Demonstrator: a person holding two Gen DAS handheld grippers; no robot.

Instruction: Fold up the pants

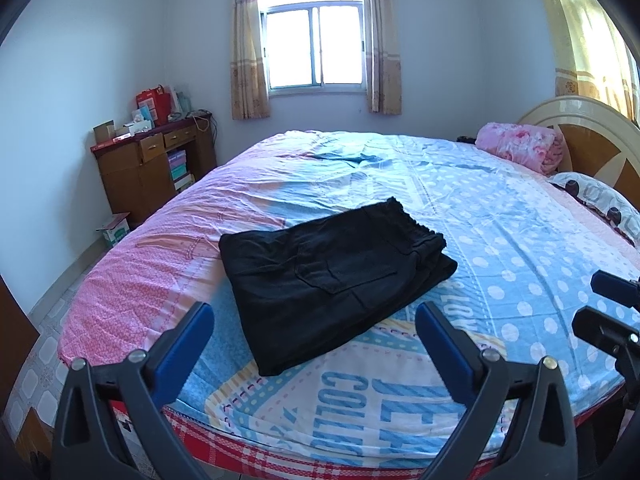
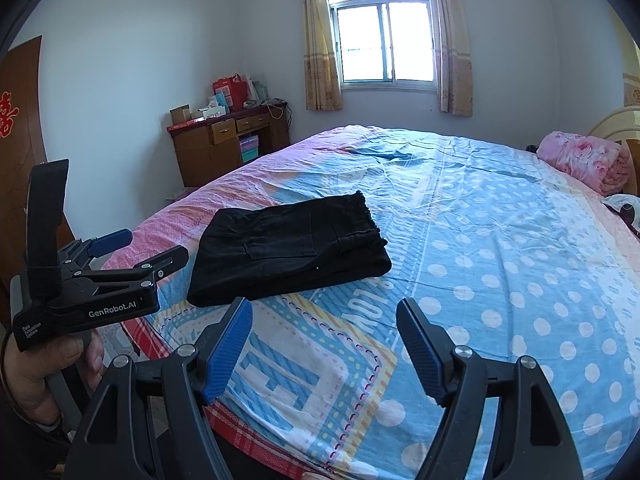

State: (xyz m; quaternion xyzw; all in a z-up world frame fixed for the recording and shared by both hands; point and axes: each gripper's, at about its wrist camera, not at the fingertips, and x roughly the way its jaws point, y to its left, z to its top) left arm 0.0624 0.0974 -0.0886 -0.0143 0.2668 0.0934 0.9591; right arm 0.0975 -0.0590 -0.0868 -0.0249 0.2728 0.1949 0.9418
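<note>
Black cloth pants (image 1: pixel 332 280) lie folded at frame centre on the patterned bed (image 1: pixel 520 240), both hand-held grippers (image 1: pixel 316 344) (image 2: pixel 324 344) spread, empty; folding looks finished, retreat next.

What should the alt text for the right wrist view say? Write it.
Black pants lie folded on a bed with a blue polka-dot cover. The open right gripper hovers empty near the bed's edge, and the left gripper is at far left.

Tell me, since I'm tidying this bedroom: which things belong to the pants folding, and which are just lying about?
Part of the job:
black pants, folded on the bed
left gripper, open
right gripper, open

Just lying about:
pink blanket
pillow
desk with boxes
red bag
</note>
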